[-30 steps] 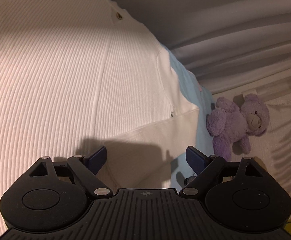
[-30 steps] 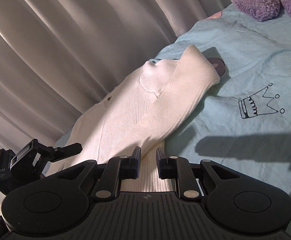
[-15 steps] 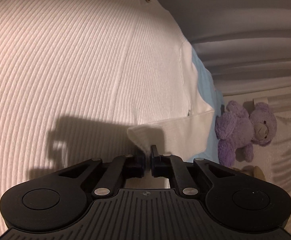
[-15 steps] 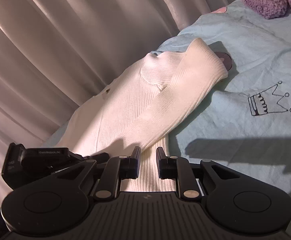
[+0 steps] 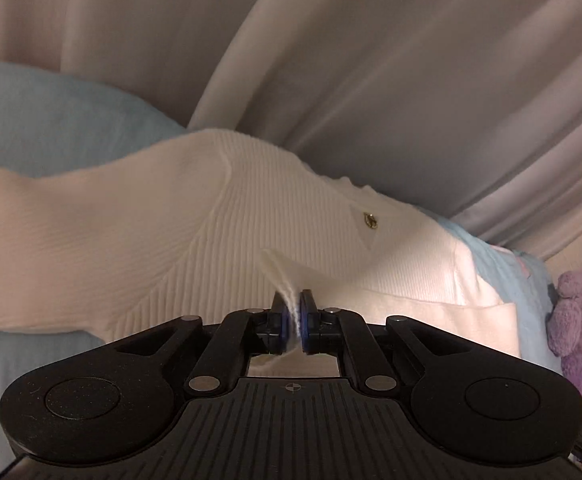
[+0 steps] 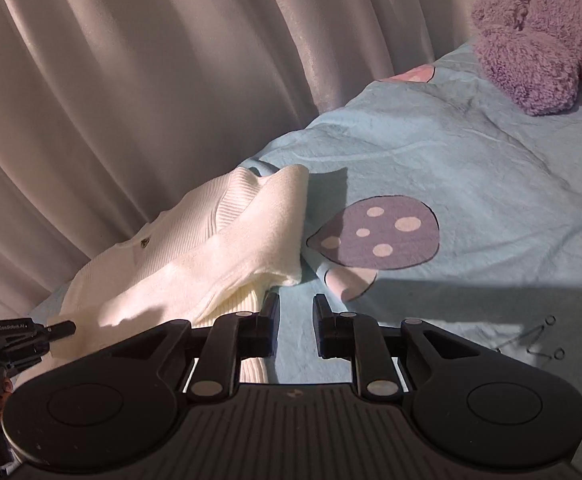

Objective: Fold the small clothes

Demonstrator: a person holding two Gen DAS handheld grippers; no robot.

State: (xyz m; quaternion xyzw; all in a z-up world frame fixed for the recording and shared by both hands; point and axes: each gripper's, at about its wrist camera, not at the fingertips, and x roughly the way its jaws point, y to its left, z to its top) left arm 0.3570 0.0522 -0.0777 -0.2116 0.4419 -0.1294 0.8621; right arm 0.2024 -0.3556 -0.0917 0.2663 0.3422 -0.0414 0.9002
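The left tool (image 5: pixel 294 322) is pinched tight on a bit of the white ribbed sweater (image 5: pixel 139 240), a tuft of the knit showing between its blue pads at lower centre of the left wrist view. Over in the right wrist view that same left tool (image 6: pixel 61 326) sits at the lower left edge, nose into the cloth, while the right tool (image 6: pixel 295 330) stands a little apart with only bare blue bedsheet (image 6: pixel 471 168) in the gap and the sweater's lower edge just to its left, so it holds nothing. The sweater lies on the bed along the grey curtain (image 6: pixel 131 80), filling the left-centre of that frame, one sleeve (image 6: pixel 267 224) laid diagonally across the body and a small gold button (image 5: pixel 370 221) showing near the neckline. By my reading the fold is in its early-to-middle stretch: a sleeve is in, but the body has yet to be doubled over and squared off. Only this one garment is in sight. A purple plush bear (image 6: pixel 539 32) lounges at upper right. Containers? None in either view: no basket, no box, nothing to receive the folded piece.
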